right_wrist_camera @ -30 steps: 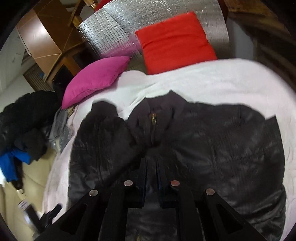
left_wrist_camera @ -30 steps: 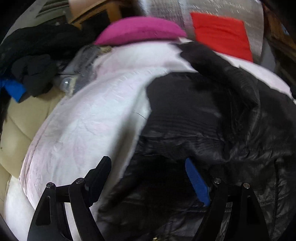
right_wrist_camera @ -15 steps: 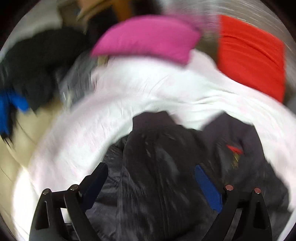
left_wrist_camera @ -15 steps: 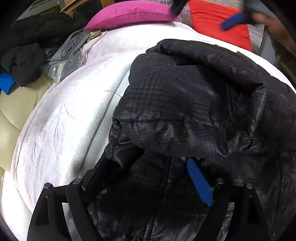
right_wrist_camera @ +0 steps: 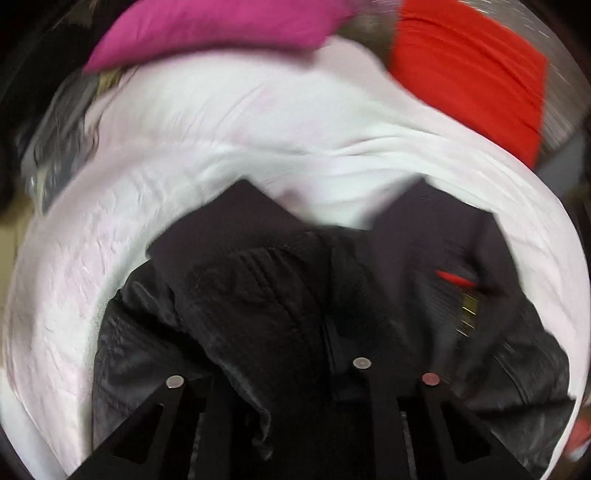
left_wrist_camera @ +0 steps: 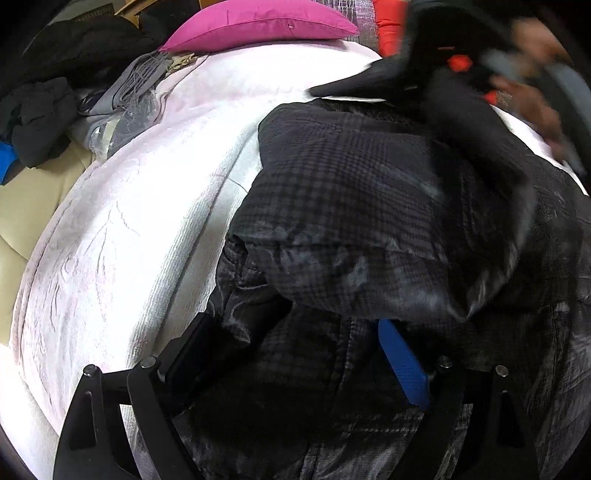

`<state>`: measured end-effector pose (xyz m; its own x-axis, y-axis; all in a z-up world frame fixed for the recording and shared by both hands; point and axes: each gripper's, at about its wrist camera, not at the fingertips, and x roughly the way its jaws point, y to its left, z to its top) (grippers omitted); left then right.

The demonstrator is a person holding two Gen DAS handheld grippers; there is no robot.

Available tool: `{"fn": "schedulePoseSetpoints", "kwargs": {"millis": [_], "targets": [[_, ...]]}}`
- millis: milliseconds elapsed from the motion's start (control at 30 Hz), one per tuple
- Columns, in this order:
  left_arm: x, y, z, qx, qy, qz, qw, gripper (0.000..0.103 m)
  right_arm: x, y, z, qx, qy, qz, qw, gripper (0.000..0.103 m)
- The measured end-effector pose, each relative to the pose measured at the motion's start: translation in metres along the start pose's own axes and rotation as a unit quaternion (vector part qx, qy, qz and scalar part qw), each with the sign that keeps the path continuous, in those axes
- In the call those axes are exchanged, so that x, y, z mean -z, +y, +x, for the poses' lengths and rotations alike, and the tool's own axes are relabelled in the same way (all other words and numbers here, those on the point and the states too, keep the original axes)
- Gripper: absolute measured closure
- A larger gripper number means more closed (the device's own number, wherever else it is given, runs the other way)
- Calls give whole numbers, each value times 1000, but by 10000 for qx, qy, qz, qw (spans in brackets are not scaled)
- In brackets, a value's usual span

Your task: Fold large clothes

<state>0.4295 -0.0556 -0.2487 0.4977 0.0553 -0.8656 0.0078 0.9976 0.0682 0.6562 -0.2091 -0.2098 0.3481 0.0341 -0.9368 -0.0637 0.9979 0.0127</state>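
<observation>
Jacket (left_wrist_camera: 369,206), black, lies on white bedspread (left_wrist_camera: 122,236). Your left tongs (left_wrist_camera: 295,350) spread wide and opening, fabric between. Right tongs (right_wrist_camera: 291,373) closing; grip not discernible.

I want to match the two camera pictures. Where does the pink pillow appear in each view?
Left wrist view: the pink pillow lies at the top, centre-left, behind the white blanket.
Right wrist view: the pink pillow is at the top left, blurred.
Shared landmark: the black jacket lies on the blanket in front of it in both views.
</observation>
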Motion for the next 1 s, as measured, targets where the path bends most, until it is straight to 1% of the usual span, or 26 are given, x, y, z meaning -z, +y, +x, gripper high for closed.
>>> {"fn": "schedulePoseSetpoints", "kwargs": {"millis": [133, 200, 233, 267, 300, 333, 367, 400, 433, 467, 500, 567, 633, 667, 700, 733, 767, 833, 867, 900, 933, 967, 1000], "targets": [[-1, 0, 0, -97, -18, -15, 9999, 13, 43, -50, -33, -15, -293, 457, 9985, 86], [0, -2, -1, -182, -66, 20, 9998, 13, 84, -98, -51, -344, -563, 1205, 9905, 86], [1, -4, -1, -240, -102, 58, 9996, 13, 105, -122, -58, -602, -712, 1597, 9827, 86], [1, -5, -1, -287, -131, 92, 9995, 13, 129, -143, -64, -901, -880, 1966, 9724, 86], [2, -8, -2, -317, -150, 110, 9993, 12, 150, -158, -66, -1158, -1020, 2205, 9631, 86], [2, -8, -2, -335, -161, 117, 9992, 12, 178, -176, -69, -1479, -1192, 2476, 9501, 81], [2, -8, -2, -356, -173, 122, 9991, 12, 200, -189, -70, -1743, -1301, 2717, 9375, 79], [3, -6, -3, -372, -183, 120, 9991, 12, 218, -197, -72, -1948, -1341, 2906, 9271, 65], [3, -5, -2, -389, -191, 115, 9990, 11, 240, -207, -73, -2197, -1351, 3147, 9135, 34], [3, -4, -2, -404, -201, 105, 9989, 11, 253, -214, -74, -2288, -1336, 3295, 9062, 23], [3, -5, -2, -407, -205, 101, 9989, 11, 270, -222, -77, -2411, -1377, 3499, 8947, 20], [3, -4, -2, -429, -212, 110, 9988, 11, 294, -238, -84, -2747, -1510, 3705, 8743, 20], [5, -4, -3, -420, -209, 98, 9989, 11, 303, -253, -88, -2924, -1563, 3827, 8623, 20], [4, -1, -3, -382, -192, 65, 9991, 11, 309, -264, -91, -3065, -1664, 3997, 8477, 20], [5, -4, -6, -362, -180, 46, 9992, 11, 313, -269, -92, -3169, -1728, 4136, 8358, 20], [5, -1, -8, -337, -166, 20, 9993, 11, 318, -278, -91, -3321, -1811, 4302, 8197, 20], [5, 1, -10, -313, -164, 1, 9994, 11, 323, -285, -89, -3448, -1878, 4382, 8086, 20], [4, 5, -15, -262, -230, -47, 9994, 11, 325, -293, -85, -3604, -1939, 4502, 7936, 21], [4, 7, -17, -259, -291, -65, 9992, 11, 326, -295, -83, -3648, -1931, 4549, 7891, 24], [4, 10, -20, -281, -379, -74, 9989, 11, 323, -296, -82, -3558, -1931, 4555, 7928, 41], [4, 12, -22, -269, -423, -79, 9987, 12, 318, -294, -84, -3309, -1930, 4488, 8073, 62], [4, 14, -24, -228, -457, -111, 9986, 12, 315, -295, -88, -3004, -1897, 4390, 8253, 71], [3, 16, -26, -197, -485, -142, 9985, 13, 314, -296, -93, -2788, -1866, 4308, 8377, 75]]}}
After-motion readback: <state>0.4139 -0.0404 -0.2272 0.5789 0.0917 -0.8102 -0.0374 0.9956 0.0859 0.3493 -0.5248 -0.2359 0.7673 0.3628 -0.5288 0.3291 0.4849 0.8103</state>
